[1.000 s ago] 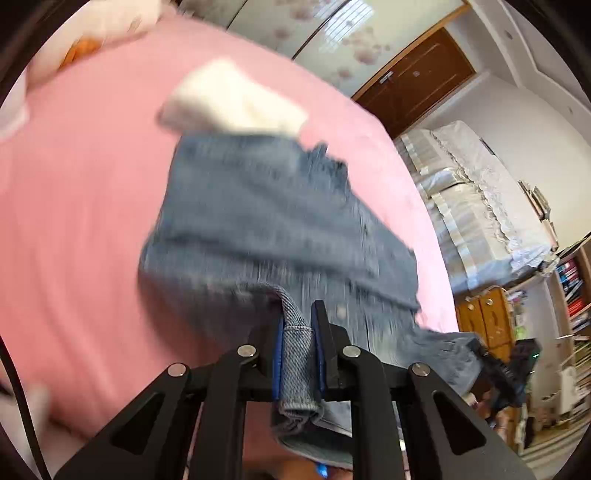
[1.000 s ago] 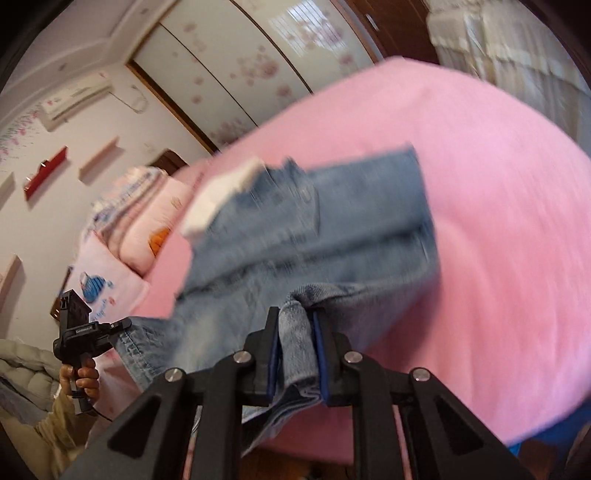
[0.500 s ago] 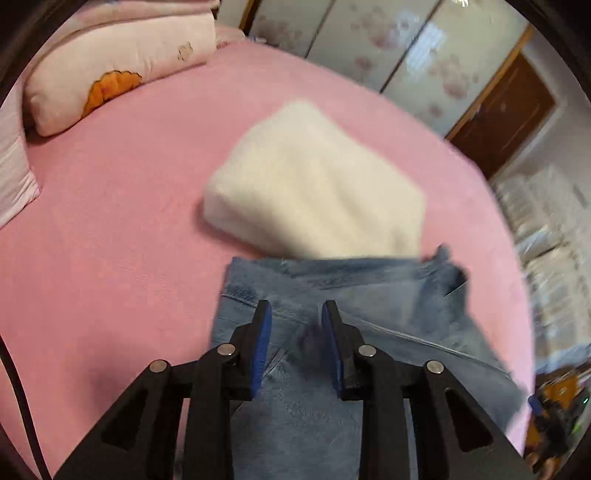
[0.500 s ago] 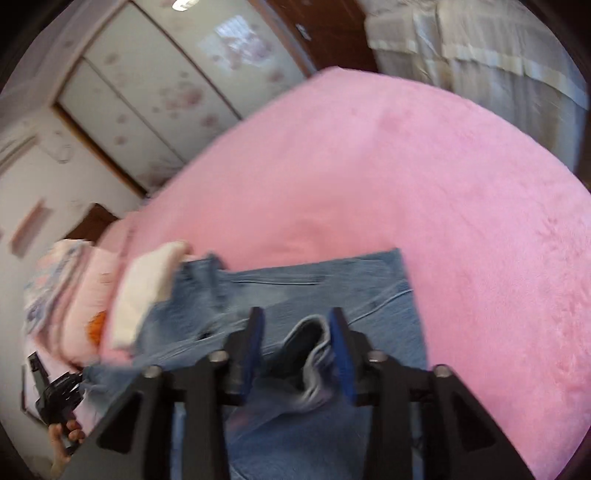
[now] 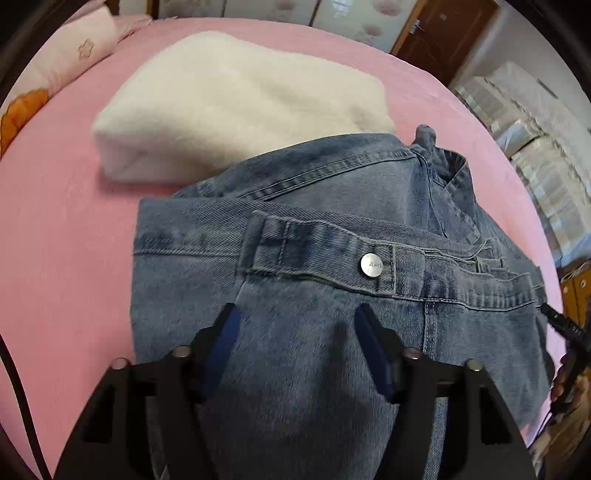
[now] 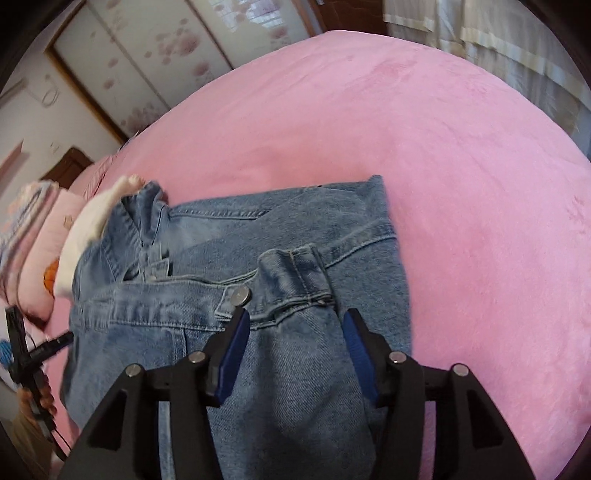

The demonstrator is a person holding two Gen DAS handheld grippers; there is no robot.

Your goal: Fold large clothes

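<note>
1. Left tongs (image 5: 295,343): jaws stand apart, having just been opening; blue pads clear of the cloth, nothing gripped. Denim lies under and between the fingers, not pinched.
2. Right tongs (image 6: 293,343): jaws likewise apart, having just been opening; no hold on anything. The folded waistband end sits just ahead of the fingertips, loose.
3. Jeans (image 5: 332,258): blue denim, lying folded on the bed directly below both tongs. The waistband runs across the fold, its metal button (image 5: 371,264) facing up, just beyond the left tongs; in the right wrist view the same button lies beside the left fingertip. A belt loop and an open pocket edge show at the far side of the garment.
4. White folded cloth (image 5: 240,103): fleecy, thick, lying on the bed beyond the jeans; the far edge of the denim overlaps its near edge.
5. Bed (image 6: 461,166): pink plush cover, carrying both garments; its right half is bare of clothes in the right wrist view.
6. Pillows (image 5: 70,55): pink, with an orange print, stacked at the bed's far left corner.
7. Room: sliding wardrobe doors (image 6: 147,48) with a floral pattern behind the bed, a brown wooden door (image 5: 443,33), pale curtains (image 6: 498,33) to the right.
</note>
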